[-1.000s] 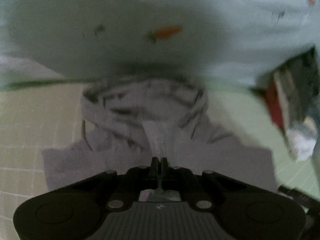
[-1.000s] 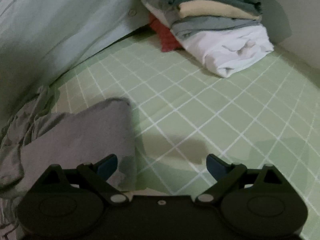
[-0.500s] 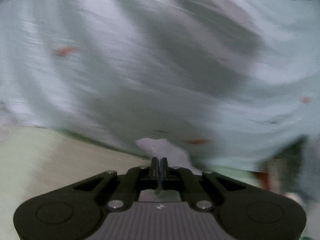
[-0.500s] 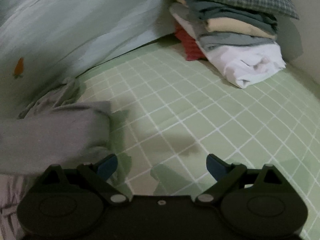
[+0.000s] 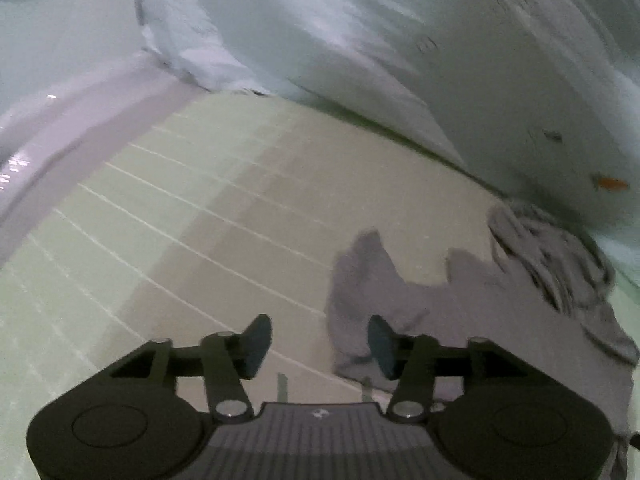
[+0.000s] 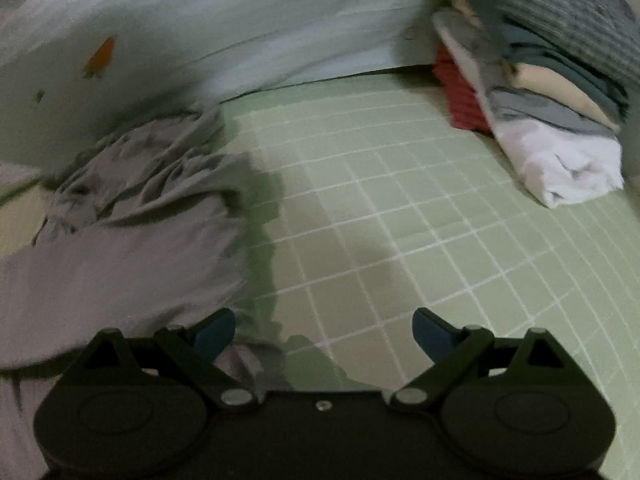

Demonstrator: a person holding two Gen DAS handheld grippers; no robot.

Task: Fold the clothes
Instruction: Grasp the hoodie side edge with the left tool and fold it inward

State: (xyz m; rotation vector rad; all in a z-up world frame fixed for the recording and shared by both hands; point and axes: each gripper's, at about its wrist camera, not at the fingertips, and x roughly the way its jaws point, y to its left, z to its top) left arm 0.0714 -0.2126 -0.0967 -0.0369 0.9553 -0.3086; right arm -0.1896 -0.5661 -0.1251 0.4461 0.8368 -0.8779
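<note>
Here, a big green sheet (image 6: 420,216) with thin white lines in squares covers the bed. Behind it hangs a pale blue cloth (image 5: 400,28) with small orange shapes on it; both views blur this cloth, so I cannot tell what the shapes are. No words can be read on anything.

The gray shirt (image 6: 120,240) lies on the sheet, bunched and wrinkled at its far end near the blue cloth and flatter at the near end. In the left wrist view the shirt (image 5: 500,300) sits to the right, and its edge is cut off by the rim of the picture. In the right wrist view it sits to the left, and part of it is hidden under the claw's black body.

A stack of folded clothes (image 6: 552,92) sits at the far right of the sheet, well apart from the shirt. A white piece is at the bottom, with gray, tan, blue-gray and checked pieces above, and something red behind. The stack is blurry and its top is cut off.

The left claw (image 5: 318,340) is partly open and holds nothing; its right finger is over the shirt's near edge. The right claw (image 6: 324,326) is wide open and empty, just beside the shirt.
</note>
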